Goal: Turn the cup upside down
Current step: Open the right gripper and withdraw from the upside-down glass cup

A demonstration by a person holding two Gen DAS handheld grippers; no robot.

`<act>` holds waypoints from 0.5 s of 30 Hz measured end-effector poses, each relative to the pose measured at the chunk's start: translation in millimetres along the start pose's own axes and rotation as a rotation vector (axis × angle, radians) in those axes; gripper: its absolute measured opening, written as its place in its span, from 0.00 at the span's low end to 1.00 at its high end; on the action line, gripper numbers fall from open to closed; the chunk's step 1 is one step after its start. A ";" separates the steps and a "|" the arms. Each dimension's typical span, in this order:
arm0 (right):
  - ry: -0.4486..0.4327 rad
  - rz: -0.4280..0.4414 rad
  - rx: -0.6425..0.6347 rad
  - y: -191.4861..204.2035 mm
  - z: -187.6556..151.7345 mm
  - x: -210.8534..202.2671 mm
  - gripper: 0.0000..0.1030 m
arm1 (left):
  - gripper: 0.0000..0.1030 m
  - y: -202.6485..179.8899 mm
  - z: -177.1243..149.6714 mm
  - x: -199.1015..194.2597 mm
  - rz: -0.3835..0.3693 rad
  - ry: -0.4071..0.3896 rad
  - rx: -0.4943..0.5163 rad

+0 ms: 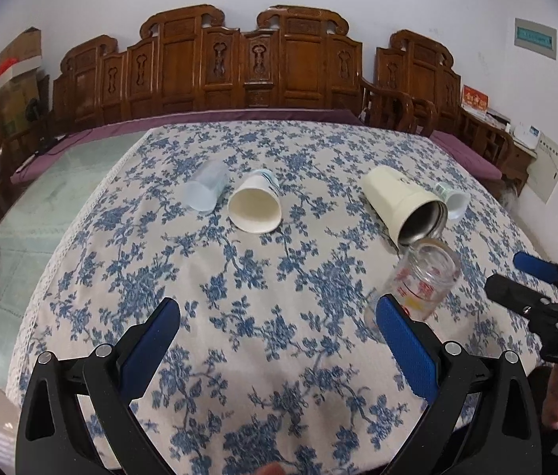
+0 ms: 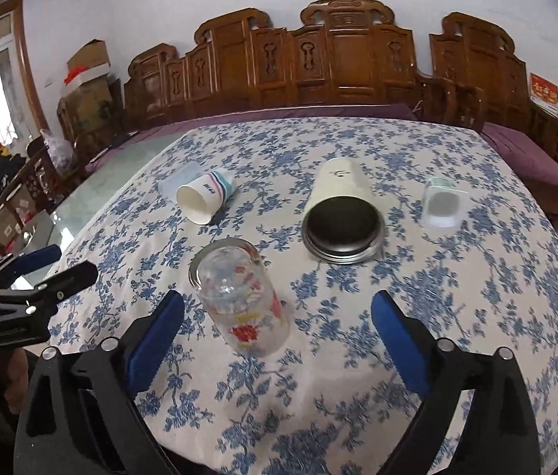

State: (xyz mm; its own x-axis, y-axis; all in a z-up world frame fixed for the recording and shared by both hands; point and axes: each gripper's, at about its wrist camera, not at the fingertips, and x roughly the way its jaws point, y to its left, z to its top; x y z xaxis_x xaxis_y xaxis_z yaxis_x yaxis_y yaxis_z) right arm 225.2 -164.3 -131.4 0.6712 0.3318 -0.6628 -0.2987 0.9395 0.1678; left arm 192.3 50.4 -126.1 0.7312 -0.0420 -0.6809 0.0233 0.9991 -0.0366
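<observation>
Five cups are lying on their sides on the blue-flowered white tablecloth (image 2: 457, 297): a frosted translucent plastic cup (image 1: 205, 190), a white paper cup with striped band (image 2: 205, 196), a cream-coloured steel-lined tumbler (image 2: 340, 213), a small clear plastic cup (image 2: 441, 202), and a clear drinking glass with red and yellow print (image 2: 239, 301).

The printed glass is lying nearest the person, mouth pointing away toward the far side of the table, base toward the right gripper (image 2: 277, 312). That gripper is hovering just behind it with jaws spread wide, holding nothing; the glass is sitting slightly left of the gap between the blue pads. The left gripper (image 1: 279, 328) is hanging over bare cloth, jaws likewise spread and empty, with the glass just beyond its right finger.

Judgement: the glass is probably the next target. It is rigid, smooth, likely slippery against the pads, breakable, and free to roll on its side. Best hold is across the mid-body, pads on opposite walls, squeezing moderately. The paper cup, by contrast, would be light and crushable.
</observation>
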 end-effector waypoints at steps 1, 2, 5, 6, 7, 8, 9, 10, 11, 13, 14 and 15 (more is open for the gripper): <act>-0.005 0.000 0.005 -1.4 -0.9 -4.0 0.97 | 0.93 -2.6 -1.0 -1.2 0.005 0.010 0.004; -0.006 -0.003 0.008 -2.0 -1.6 -6.7 0.97 | 0.93 -4.5 -2.2 -2.9 0.010 0.014 0.007; -0.020 -0.006 0.021 -4.2 -3.8 -21.7 0.97 | 0.93 -9.0 -5.7 -12.0 0.009 0.014 0.010; -0.025 -0.009 0.022 -4.5 -4.5 -25.8 0.97 | 0.93 -10.3 -7.0 -15.4 -0.003 0.011 0.009; -0.031 -0.018 0.022 -4.4 -5.5 -31.0 0.97 | 0.93 -12.4 -8.4 -19.6 -0.014 0.011 0.011; -0.039 -0.020 0.022 -4.3 -6.9 -36.3 0.97 | 0.93 -14.9 -10.0 -23.9 -0.014 0.009 0.016; -0.045 -0.019 0.023 -4.3 -7.9 -40.8 0.97 | 0.93 -16.9 -11.4 -26.9 -0.009 0.006 0.019; -0.053 -0.023 0.024 -4.6 -9.0 -45.4 0.97 | 0.93 -19.3 -13.4 -31.5 -0.004 0.002 0.022; -0.061 -0.032 0.024 -4.7 -10.4 -50.3 0.97 | 0.93 -20.5 -14.9 -35.3 -0.003 -0.001 0.020; -0.075 -0.042 0.024 -4.8 -12.9 -58.4 0.97 | 0.93 -23.5 -17.7 -44.2 -0.006 -0.007 0.015; -0.080 -0.045 0.024 -4.9 -13.8 -62.3 0.97 | 0.93 -25.4 -18.5 -50.0 -0.004 -0.016 0.014; -0.087 -0.049 0.026 -5.7 -15.1 -67.2 0.97 | 0.93 -27.2 -18.7 -54.2 0.000 -0.022 0.014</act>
State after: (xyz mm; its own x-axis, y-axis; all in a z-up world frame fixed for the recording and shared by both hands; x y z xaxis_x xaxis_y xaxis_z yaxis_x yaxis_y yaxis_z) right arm 171.6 -193.2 -98.8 0.7416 0.2901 -0.6048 -0.2469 0.9564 0.1561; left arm 139.3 25.3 -101.9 0.7462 -0.0422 -0.6643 0.0330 0.9991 -0.0264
